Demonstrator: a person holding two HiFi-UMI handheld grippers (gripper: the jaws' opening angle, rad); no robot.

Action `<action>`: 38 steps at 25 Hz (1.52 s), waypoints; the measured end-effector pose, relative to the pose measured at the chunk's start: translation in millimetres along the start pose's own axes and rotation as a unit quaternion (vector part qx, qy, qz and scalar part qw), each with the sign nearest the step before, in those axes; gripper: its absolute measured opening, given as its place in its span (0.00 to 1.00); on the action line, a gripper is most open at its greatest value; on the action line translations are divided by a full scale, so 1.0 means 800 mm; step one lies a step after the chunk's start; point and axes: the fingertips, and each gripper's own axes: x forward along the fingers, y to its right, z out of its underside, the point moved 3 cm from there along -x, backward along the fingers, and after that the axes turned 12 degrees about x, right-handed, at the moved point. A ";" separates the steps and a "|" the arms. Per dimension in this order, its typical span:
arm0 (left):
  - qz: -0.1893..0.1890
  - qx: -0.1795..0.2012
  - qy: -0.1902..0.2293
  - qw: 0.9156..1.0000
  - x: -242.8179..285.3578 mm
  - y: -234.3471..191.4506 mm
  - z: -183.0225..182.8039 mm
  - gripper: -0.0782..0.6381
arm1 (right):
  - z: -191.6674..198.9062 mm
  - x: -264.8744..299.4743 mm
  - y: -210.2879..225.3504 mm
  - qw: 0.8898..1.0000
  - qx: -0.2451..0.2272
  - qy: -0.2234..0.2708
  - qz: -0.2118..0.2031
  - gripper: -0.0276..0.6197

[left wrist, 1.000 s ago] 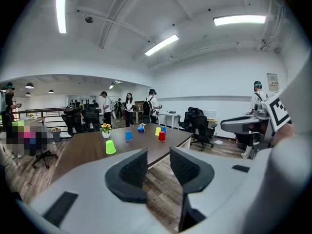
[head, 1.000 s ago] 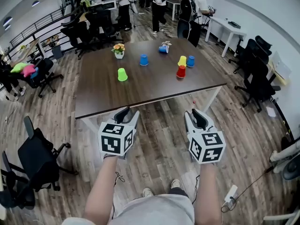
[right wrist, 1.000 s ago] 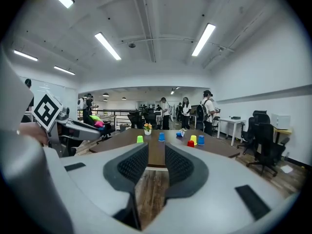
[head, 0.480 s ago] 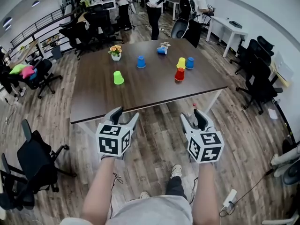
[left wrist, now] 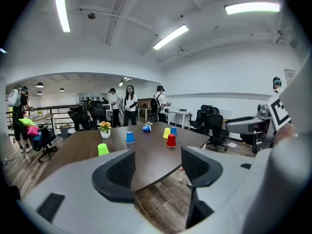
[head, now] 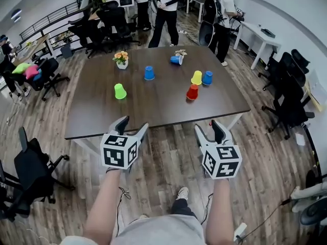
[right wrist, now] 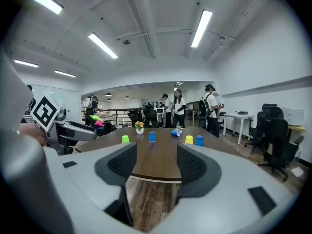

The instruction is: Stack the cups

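- Head view: the left gripper (head: 132, 126) and right gripper (head: 209, 130) are held out side by side over the wood floor (head: 168, 152), just short of the near edge of the table (head: 153, 108). Neither touches the table.
- Head view: six cups are spread across the far half of the table, well apart from both grippers. The green cup (head: 119, 91), left blue cup (head: 148, 73), yellow cup (head: 196, 77), right blue cup (head: 207, 77) and red cup (head: 192, 92) stand mouth down. The yellow and right blue cups stand just beside each other, with the red cup near them on the near side. No cup is stacked.
- Head view: the tipped blue cup (head: 176, 59) lies on its side near the far edge. A flower pot (head: 121, 59) stands at the far left.
- Left gripper view: the left gripper (left wrist: 158, 167) has its jaws wide apart, having just been opening. Nothing is between them; only the table edge and floor show through the gap. The cups sit far beyond.
- Right gripper view: the right gripper (right wrist: 156, 165) has its jaws wide apart too, also just opened. They are empty, with the table edge showing between them.
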 end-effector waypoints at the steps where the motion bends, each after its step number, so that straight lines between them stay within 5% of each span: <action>1: -0.004 -0.003 -0.001 1.000 0.011 0.001 -0.004 0.52 | -0.004 0.009 0.010 1.000 0.000 -0.002 -0.004 0.41; 14: -0.069 -0.019 -0.036 0.997 0.123 0.016 -0.039 0.51 | -0.038 0.120 0.129 0.998 0.012 -0.029 -0.057 0.41; 24: -0.118 -0.028 -0.046 0.991 0.150 0.015 -0.061 0.51 | -0.049 0.180 0.151 0.992 -0.009 -0.052 -0.114 0.41; 38: -0.113 -0.029 -0.046 0.992 0.207 -0.003 -0.051 0.49 | -0.025 0.256 0.165 0.988 -0.042 -0.084 -0.126 0.41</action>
